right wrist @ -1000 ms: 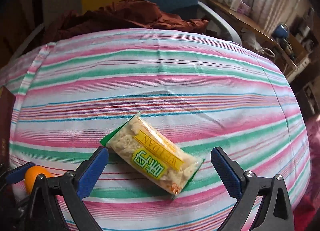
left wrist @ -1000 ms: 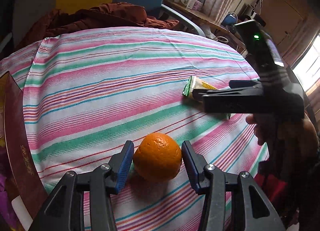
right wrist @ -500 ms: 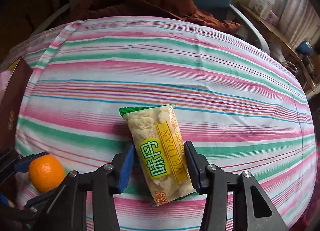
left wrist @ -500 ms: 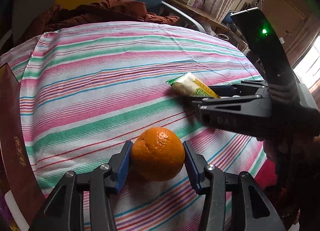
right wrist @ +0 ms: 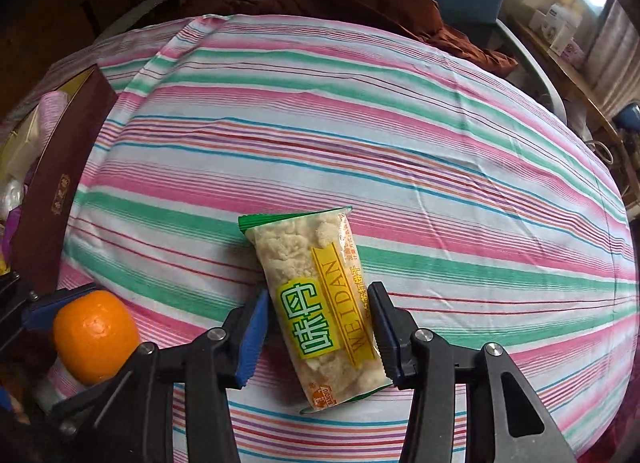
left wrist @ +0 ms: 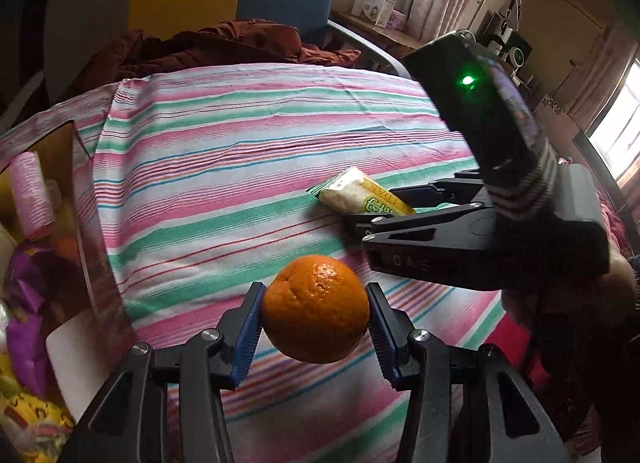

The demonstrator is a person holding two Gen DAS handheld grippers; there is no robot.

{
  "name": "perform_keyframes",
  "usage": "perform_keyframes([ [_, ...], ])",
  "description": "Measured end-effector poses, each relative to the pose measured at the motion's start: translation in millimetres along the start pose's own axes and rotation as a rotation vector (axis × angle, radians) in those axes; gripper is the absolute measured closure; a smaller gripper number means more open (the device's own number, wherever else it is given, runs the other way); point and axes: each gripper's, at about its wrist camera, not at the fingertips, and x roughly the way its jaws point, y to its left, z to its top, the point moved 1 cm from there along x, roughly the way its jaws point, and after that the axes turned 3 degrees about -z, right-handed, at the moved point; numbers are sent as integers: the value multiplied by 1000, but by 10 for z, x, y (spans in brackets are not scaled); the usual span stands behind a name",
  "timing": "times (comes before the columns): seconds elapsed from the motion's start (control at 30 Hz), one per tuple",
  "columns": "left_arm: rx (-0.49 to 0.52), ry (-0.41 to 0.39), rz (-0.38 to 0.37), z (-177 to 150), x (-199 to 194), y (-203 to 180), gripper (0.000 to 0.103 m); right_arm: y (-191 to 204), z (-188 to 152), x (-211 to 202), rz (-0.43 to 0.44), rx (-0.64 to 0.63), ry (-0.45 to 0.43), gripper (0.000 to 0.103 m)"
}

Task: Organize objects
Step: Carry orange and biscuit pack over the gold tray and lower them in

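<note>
Item: I hold the orange clamped in my left gripper and the snack packet, long axis along the fingers, clamped in my right gripper, both facing the open box at the bed's left edge, nearer my left.

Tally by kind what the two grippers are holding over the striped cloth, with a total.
Oranges: 1, the orange in the left gripper.
Snack packets: 1, the packet in the right gripper.
Total: 2
</note>
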Motion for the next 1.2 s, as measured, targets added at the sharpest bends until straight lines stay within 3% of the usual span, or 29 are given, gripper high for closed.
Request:
perform_keyframes([
  [0.3, -31, -71, 19, -121, -449, 181, 53, 220, -96, -98, 33, 9, 1, 54],
  [0.6, -61, -172, 155, -227, -924, 522, 53, 511, -207, -234, 87, 44, -22, 55],
  [0.97, -101, -262, 250, -379, -1345, 784, 53, 758, -291, -464, 143, 98, -89, 55],
  [1.2, -119, -302, 311, -486, -1584, 950, 53, 1073, -256, -790, 206, 60, -162, 55],
])
